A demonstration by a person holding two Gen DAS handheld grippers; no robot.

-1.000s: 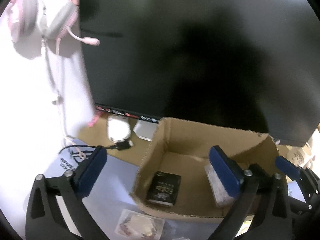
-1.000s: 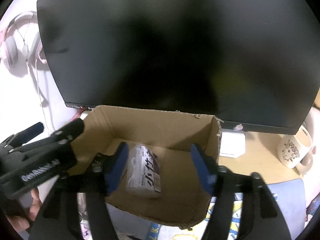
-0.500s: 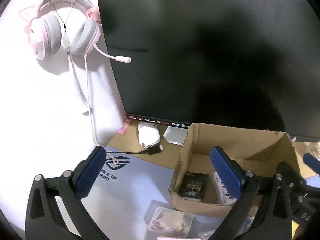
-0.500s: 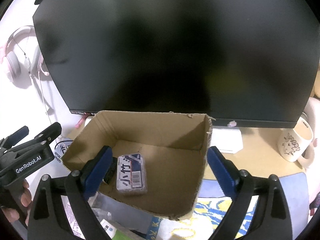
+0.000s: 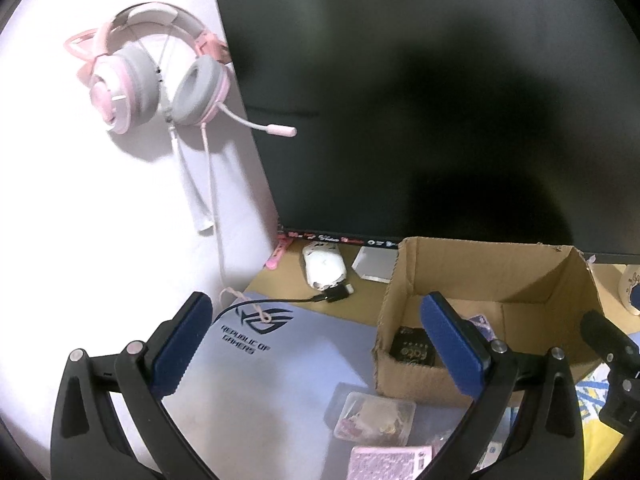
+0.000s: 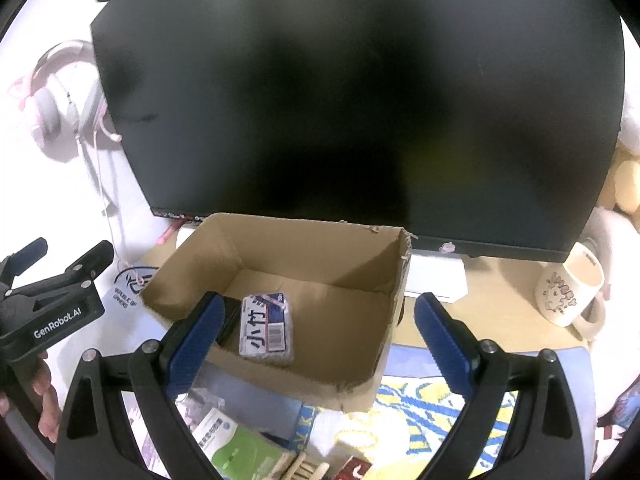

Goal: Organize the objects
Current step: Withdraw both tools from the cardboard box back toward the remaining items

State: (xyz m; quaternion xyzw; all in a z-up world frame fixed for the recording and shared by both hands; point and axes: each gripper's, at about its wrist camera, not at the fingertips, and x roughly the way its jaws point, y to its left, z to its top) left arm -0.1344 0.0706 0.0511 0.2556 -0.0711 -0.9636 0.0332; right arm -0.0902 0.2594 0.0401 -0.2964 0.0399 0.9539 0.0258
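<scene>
An open cardboard box (image 6: 328,256) stands on the desk under the monitor; it also shows in the left wrist view (image 5: 520,280). Inside lie a white tissue pack (image 6: 266,328) and a black packet (image 5: 414,354). My right gripper (image 6: 316,336) is open and empty, raised in front of the box. My left gripper (image 5: 320,344) is open and empty, above the mouse mat to the left of the box. A clear plastic case (image 5: 374,416) and a pink pack (image 5: 392,462) lie on the mat below it. A green and white pack (image 6: 236,448) lies near my right gripper.
A large black monitor (image 6: 360,100) fills the back. A pink headset (image 5: 156,88) hangs on the wall at left. A white mouse (image 5: 324,268) lies under the monitor. A cream mug (image 6: 572,292) stands at right. A grey-blue mouse mat (image 5: 272,368) covers the desk's left.
Both grippers have pulled back and up from the box. The right gripper has opened wider and left the tissue pack lying in the box. The left gripper has swung leftward.
</scene>
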